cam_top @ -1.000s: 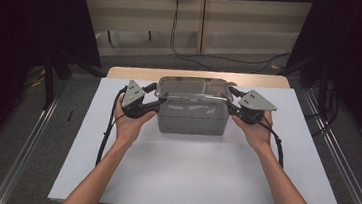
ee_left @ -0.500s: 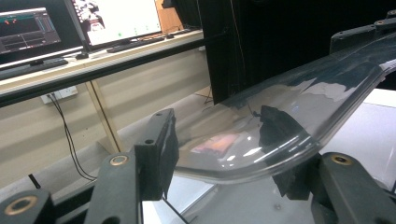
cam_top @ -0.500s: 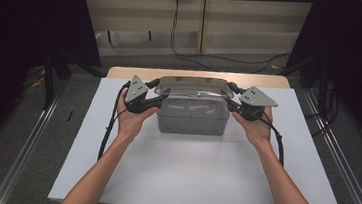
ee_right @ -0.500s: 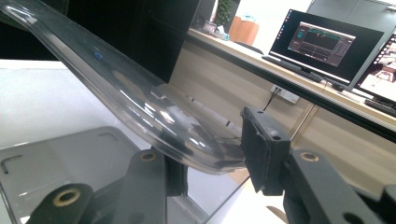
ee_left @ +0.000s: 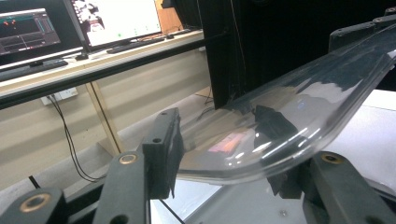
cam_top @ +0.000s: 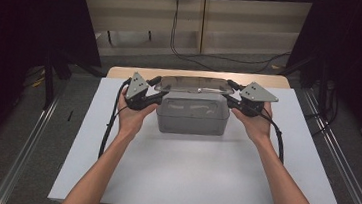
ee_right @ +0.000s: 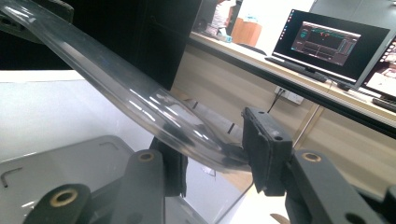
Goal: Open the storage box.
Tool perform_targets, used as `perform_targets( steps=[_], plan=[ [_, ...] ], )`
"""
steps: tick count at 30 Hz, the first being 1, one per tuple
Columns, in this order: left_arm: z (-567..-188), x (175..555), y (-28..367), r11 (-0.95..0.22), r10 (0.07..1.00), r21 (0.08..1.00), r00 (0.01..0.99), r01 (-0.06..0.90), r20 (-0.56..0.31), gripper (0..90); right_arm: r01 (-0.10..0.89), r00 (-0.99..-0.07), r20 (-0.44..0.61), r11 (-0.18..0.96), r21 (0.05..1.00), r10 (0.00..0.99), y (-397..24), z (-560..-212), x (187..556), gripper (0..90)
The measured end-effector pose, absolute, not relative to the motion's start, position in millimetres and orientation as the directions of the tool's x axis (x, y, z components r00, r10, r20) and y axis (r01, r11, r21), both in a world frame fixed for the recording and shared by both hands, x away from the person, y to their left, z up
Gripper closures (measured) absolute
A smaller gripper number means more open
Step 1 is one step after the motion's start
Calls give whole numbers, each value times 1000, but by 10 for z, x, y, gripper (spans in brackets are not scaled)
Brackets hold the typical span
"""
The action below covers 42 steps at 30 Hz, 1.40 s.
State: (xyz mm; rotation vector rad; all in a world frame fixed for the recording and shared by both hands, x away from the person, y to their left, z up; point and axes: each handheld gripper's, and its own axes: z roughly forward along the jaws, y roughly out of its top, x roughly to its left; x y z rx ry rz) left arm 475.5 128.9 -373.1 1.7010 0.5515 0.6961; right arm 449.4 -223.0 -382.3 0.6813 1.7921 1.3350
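Both tongs clamp a clear lid: the left tongs (cam_top: 155, 93), whose jaws have just been closing, and the right tongs (cam_top: 230, 98) grip opposite ends of the lid (cam_top: 194, 84) above a grey box (cam_top: 192, 115) on the tabletop (cam_top: 197, 169).

A white table (cam_top: 201, 179) stands on a grey floor (cam_top: 25, 132), with metal rails (cam_top: 26, 152) running along the floor on both sides of the table. Beyond the table's far edge is a pale beige wall panel (cam_top: 247, 23) with a black cable (cam_top: 176, 26) hanging down it and dark curtains (cam_top: 21, 21) to either side. Above that panel a wooden desk ledge (ee_left: 93, 60) carries lit monitors (ee_right: 329, 42) and a keyboard (ee_left: 140, 43).
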Motion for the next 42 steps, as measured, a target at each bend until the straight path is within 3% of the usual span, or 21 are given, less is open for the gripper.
perform_targets(
  steps=[29,42],
  plan=[
    [-3637,4977,1340,-207,702,978,700,25,130,611,-3,-561,-183,219,976,807,-2251,-3738,4755,598],
    [-3652,5122,1249,-277,690,961,700,19,185,604,-1,-559,-164,197,980,813,-2282,-3766,4811,605]
  ],
)
